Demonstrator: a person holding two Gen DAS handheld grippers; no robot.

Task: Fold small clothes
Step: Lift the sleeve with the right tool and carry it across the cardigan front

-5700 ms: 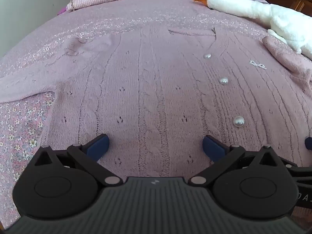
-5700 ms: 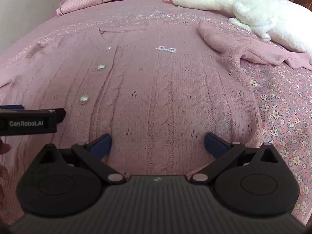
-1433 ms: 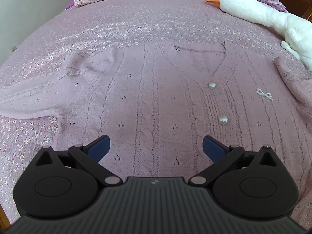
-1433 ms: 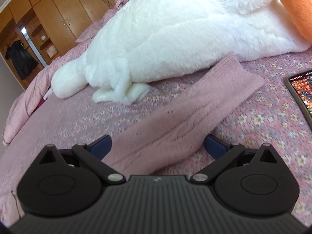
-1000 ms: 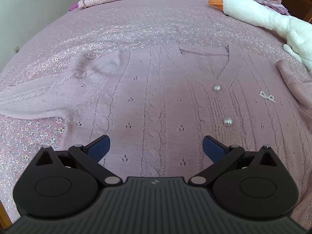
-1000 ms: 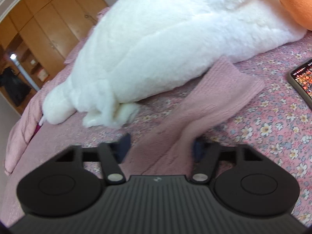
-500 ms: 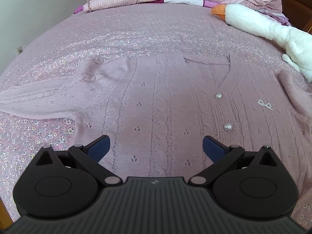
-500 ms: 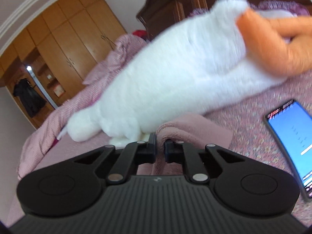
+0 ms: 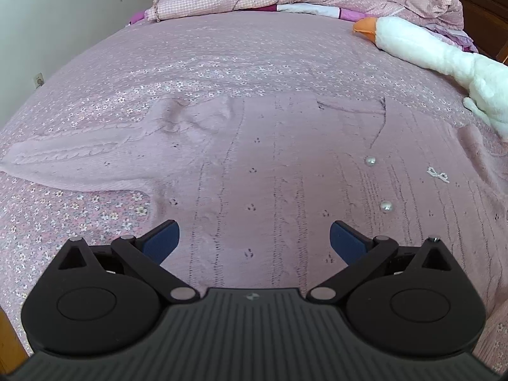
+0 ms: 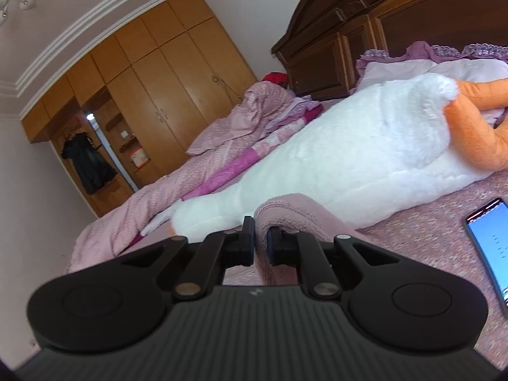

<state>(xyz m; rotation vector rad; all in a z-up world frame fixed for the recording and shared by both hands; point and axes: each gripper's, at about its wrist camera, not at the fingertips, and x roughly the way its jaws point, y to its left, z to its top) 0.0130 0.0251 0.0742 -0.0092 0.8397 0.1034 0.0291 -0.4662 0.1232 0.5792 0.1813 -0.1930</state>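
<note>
Cardigan sleeve sits clamped in right gripper beside plush goose and phone; left gripper hangs apart.

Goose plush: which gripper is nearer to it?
Right. The right gripper, shut on the cardigan's sleeve, is right beside the goose. The left gripper hangs open over the cardigan, well short of it.

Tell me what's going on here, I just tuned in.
A pink cardigan lies spread flat, buttons up, on the bed. The right gripper is shut on one sleeve, lifted beside the white goose toy. The left gripper is open above the cardigan's lower half, holding nothing. Nothing is folded yet.
</note>
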